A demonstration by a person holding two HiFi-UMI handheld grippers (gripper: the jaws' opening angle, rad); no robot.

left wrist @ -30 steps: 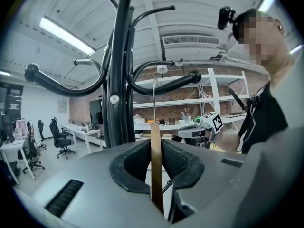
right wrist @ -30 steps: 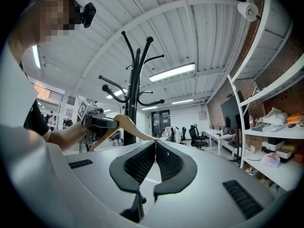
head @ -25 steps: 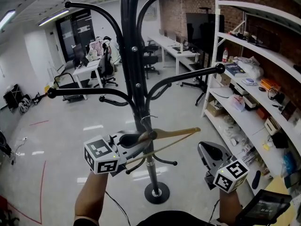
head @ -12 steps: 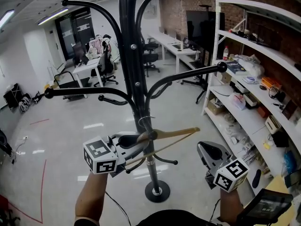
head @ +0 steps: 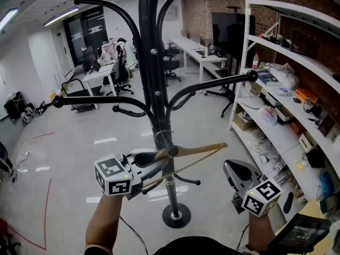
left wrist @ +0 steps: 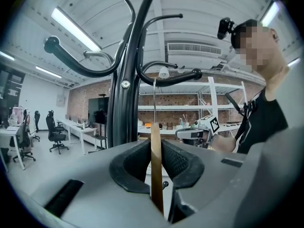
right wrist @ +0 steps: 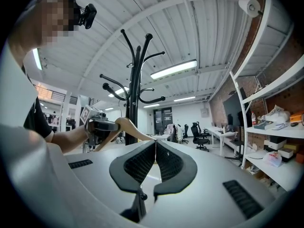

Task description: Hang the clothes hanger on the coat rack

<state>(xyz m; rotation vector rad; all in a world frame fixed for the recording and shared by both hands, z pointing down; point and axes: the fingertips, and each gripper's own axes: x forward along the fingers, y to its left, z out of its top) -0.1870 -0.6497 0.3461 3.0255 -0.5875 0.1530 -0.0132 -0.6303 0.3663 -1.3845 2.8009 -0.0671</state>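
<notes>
Left gripper [head: 151,166] is clamped on the hanger [head: 199,152] near its neck, the thin pale wood pinched edge-on between ribbed pads. The hanger's long axis runs out to the right, roughly level. Its wire hook [left wrist: 154,103] stands up just beside the rack [head: 154,78] pole, below a curved arm [head: 207,89] (smooth black tube, knob at the tip). I'd judge the move is up and over that arm. Right gripper [head: 236,173] sits low and well apart, jaws together on nothing.

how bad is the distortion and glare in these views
Head view: fisheye bows the white shelf post; bright glare patches on the floor. Left gripper view: dark vignette, strip light blown out, hanger sharp. Right gripper view: same vignette, coat rack sharp.
</notes>
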